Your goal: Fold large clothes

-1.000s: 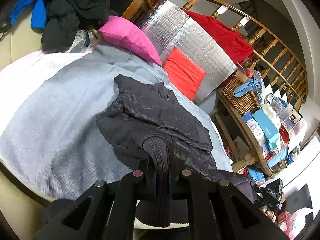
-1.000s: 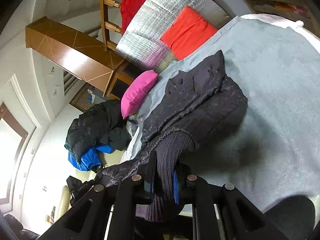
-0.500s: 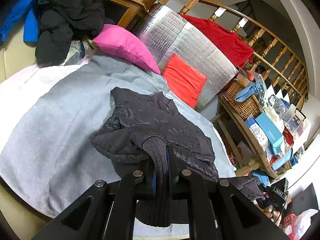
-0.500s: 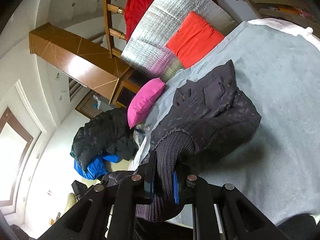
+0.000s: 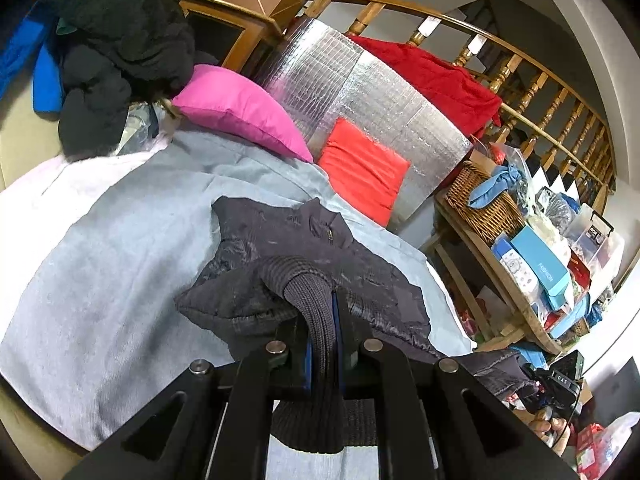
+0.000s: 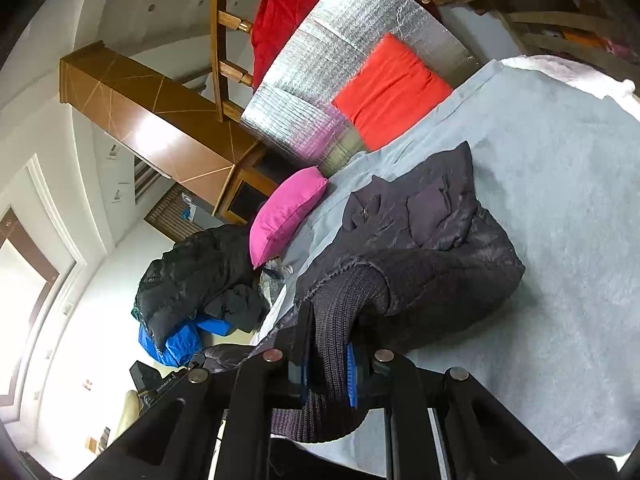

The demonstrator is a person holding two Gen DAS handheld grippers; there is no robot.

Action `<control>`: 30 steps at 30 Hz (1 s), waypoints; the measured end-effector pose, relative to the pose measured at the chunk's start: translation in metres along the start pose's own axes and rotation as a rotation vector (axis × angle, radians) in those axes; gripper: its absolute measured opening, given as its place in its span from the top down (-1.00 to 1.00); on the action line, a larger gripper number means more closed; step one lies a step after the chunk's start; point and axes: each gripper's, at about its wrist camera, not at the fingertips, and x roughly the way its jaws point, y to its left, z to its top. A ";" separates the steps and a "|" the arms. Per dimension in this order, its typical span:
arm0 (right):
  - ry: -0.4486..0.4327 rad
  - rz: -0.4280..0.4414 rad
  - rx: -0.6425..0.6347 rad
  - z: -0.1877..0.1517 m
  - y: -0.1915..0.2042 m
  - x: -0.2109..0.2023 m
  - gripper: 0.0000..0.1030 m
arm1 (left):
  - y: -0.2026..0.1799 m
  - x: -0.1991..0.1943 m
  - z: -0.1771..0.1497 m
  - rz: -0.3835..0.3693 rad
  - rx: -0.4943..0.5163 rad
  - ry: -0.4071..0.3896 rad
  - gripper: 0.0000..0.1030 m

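Observation:
A dark quilted jacket [image 5: 288, 248] with ribbed knit hem lies bunched on the grey bed cover [image 5: 104, 248]. My left gripper [image 5: 326, 328] is shut on the ribbed knit band [image 5: 316, 312], which hangs down between its fingers. In the right wrist view the same jacket [image 6: 432, 240] rests on the grey cover [image 6: 560, 200], and my right gripper [image 6: 330, 344] is shut on another part of the ribbed band [image 6: 336, 320]. Both grippers hold the lower edge lifted toward the collar; the collar end stays flat on the bed.
A pink pillow [image 5: 240, 108], a red cushion [image 5: 360, 168] and a silver foil board [image 5: 360, 92] stand at the head of the bed. Dark and blue coats [image 5: 112, 40] are piled at the left. A cluttered wooden shelf [image 5: 520, 248] stands to the right.
Both grippers have risen and moved toward the collar, carrying the ribbed hem with them. The jacket's lower part has bunched up further over its upper part.

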 end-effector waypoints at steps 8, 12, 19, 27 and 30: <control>-0.013 -0.015 -0.025 0.012 0.006 0.006 0.72 | -0.011 0.010 0.009 0.051 0.037 -0.014 0.82; -0.013 -0.036 -0.029 0.015 0.006 0.011 0.72 | -0.018 0.016 0.009 0.091 0.064 -0.013 0.82; -0.021 -0.068 -0.047 0.019 0.011 0.016 0.72 | -0.027 0.024 0.015 0.128 0.095 -0.017 0.82; -0.031 -0.089 -0.060 0.029 0.014 0.022 0.72 | -0.031 0.029 0.020 0.146 0.104 -0.024 0.82; -0.035 -0.092 -0.064 0.031 0.015 0.025 0.72 | -0.033 0.031 0.021 0.153 0.108 -0.025 0.82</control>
